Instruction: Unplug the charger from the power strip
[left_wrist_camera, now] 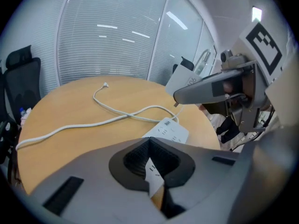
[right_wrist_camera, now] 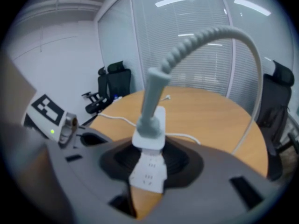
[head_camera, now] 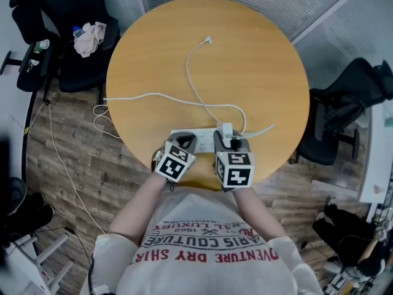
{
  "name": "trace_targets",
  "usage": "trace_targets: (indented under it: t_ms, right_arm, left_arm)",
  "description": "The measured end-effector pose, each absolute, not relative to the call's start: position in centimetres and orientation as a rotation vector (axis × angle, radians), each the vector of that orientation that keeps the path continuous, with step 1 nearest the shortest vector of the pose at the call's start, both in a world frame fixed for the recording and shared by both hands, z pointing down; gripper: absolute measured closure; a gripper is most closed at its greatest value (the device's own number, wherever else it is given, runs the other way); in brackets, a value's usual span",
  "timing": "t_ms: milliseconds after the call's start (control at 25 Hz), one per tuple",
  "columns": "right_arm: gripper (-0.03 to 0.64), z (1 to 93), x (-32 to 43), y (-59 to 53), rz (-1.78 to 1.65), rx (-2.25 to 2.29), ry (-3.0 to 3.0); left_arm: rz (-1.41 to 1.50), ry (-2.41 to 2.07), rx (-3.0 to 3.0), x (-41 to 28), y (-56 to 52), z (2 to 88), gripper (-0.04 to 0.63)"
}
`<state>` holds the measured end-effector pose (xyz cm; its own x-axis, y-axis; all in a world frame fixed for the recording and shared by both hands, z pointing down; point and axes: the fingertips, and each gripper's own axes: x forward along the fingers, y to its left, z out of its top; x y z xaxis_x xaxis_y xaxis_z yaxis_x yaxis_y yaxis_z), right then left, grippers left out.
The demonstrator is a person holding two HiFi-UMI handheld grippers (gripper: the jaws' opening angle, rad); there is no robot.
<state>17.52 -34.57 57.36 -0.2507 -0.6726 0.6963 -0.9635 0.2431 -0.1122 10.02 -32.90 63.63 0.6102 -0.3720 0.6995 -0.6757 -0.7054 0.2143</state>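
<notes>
R gripper: jaws clamped on the charger, pads on both its sides, grey cable collar sticking up toward 12. Charger is out of the socket and hangs just above the power strip. In the left gripper view it sits at 2 o'clock, clear of the strip, w/ a prong showing underneath.

L gripper: jaws nearly together, only a thin slit btwn them. Strip's near end shows thru the slit and nothing is clamped. Tips sit at the strip's left end.

Strip lies flat at the 6 o'clock edge of the round wooden table. White cables cross mid-table. One loose end lies toward 12, another runs off the edge at 9.

Black chairs stand at 3 and 10 o'clock off the table.
</notes>
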Motion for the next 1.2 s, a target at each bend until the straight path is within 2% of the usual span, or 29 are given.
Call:
trace_targets:
  t_ms: [400,840,1200]
  right_arm:
    - [0.462,48.8,17.4,-35.4,0.586,1.505,-2.264]
    - [0.462,41.0,16.8,-34.5,0.350,1.502,-2.478]
    - [0.462,37.2,15.2,-33.1,0.186,1.394,-2.640]
  left_arm:
    - [0.533,-1.185,2.538,7.7,-36.1,50.0,0.561]
    - [0.178,-1.362,2.738,5.7,-34.8,38.2,0.561]
    - [0.092,-1.429,2.794,4.4,-33.0,35.5,0.561]
